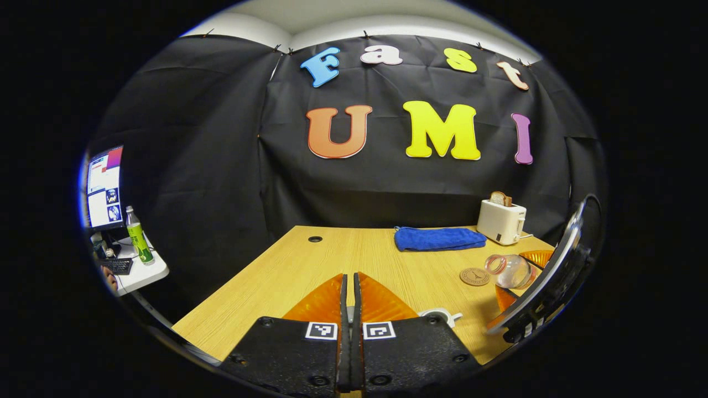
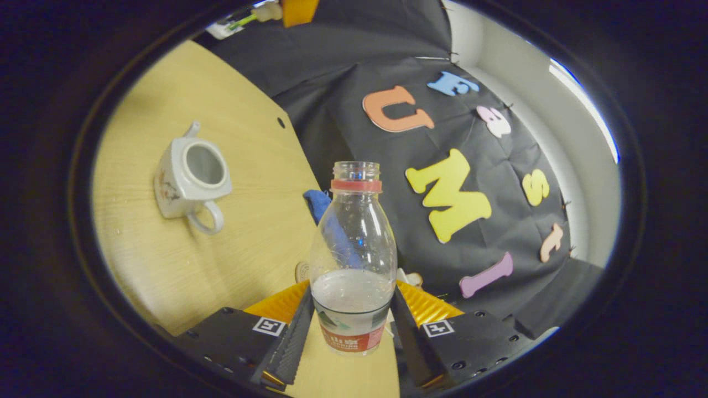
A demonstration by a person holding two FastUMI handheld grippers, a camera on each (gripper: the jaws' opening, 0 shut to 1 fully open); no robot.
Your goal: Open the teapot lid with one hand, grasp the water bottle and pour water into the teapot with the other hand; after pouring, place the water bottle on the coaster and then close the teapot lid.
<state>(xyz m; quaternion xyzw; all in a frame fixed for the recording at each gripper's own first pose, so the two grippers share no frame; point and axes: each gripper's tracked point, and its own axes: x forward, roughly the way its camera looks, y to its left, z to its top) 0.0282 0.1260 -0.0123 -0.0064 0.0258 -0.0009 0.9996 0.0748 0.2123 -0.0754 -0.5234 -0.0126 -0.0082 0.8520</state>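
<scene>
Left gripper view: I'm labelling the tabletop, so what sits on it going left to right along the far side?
Blue cloth → round coaster → white toaster.

A pale wooden worktop [image 1: 287, 271] stretches beyond the left fingers [image 1: 332, 304]. Ahead and right of them lie a blue cloth [image 1: 438, 239], a white toaster [image 1: 501, 221] and a round coaster [image 1: 474, 276]. The open white teapot [image 2: 191, 179] stands on it up-left of the right fingers [image 2: 293, 331].

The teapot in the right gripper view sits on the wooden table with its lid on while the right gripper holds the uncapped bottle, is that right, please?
Not quite: the teapot has its lid off, as the right gripper view shows its open mouth. The rest stands: it sits on the wooden table, and the right gripper holds the uncapped bottle.
</scene>
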